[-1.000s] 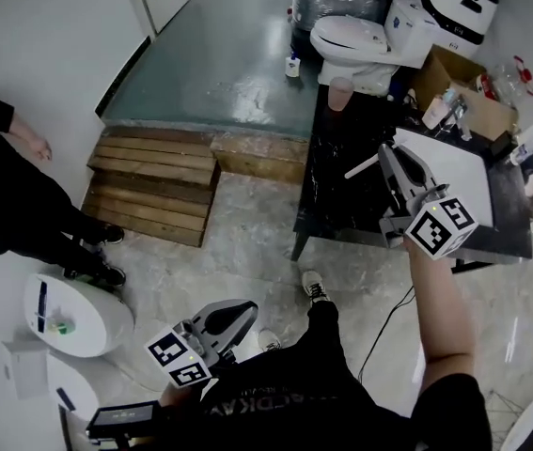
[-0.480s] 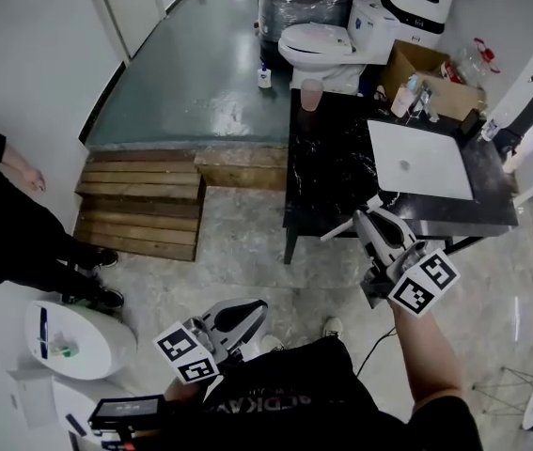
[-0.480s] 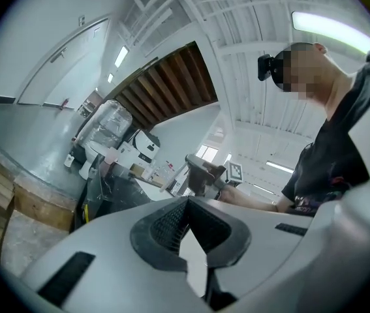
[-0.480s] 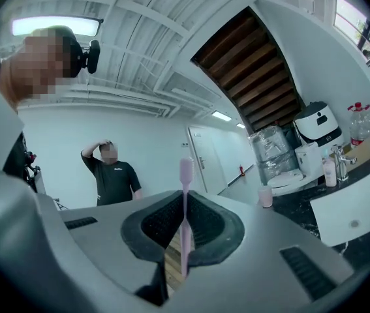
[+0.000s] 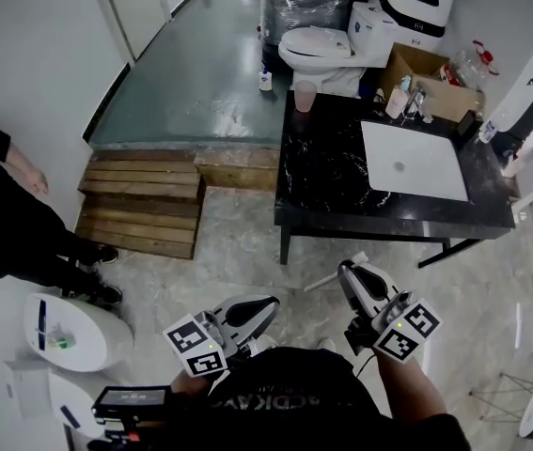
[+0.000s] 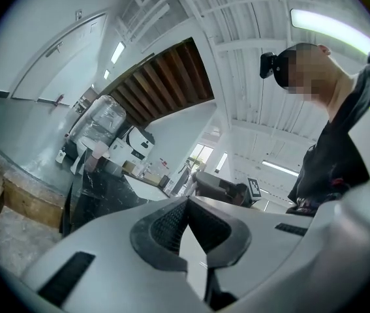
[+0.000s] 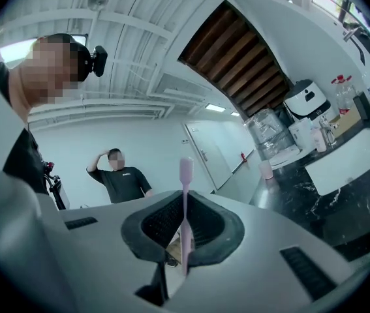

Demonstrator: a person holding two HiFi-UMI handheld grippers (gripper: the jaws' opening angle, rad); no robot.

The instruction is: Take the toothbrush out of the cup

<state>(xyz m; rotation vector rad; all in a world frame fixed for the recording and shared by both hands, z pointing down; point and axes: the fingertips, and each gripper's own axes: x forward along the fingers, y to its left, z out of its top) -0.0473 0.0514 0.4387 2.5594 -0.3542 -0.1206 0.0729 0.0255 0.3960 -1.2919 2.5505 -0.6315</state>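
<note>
- I'm looking down into a mock bathroom with a pale stone-look floor. A black counter point(image 5: 332, 177) veined in white carries a white rectangular sink point(image 5: 412, 160).
- The toothbrush point(image 7: 185, 194) is a slim, pale pink stick with a rounded end. It is pinched between the dark ribbed pads of my right gripper point(image 7: 185, 223), whose jaws are closed onto it.
- In the head view it sticks out crosswise from those jaws, over the floor in front of the counter and well apart from the cup point(image 5: 305, 95).
- The cup is a pink, translucent tumbler standing upright at the counter's far left corner. I cannot tell what, if anything, is inside.
- My left gripper point(image 6: 185, 207) has its jaws pressed together with nothing between them, and it is held low by my body.
- Behind the counter stand a glossy white toilet point(image 5: 322, 45) and an open cardboard box point(image 5: 428, 71). Slatted wooden steps point(image 5: 144, 205) lie to the left.
- Each gripper's cube bears black-and-white square markers. I cannot read the print on my black shirt.
</note>
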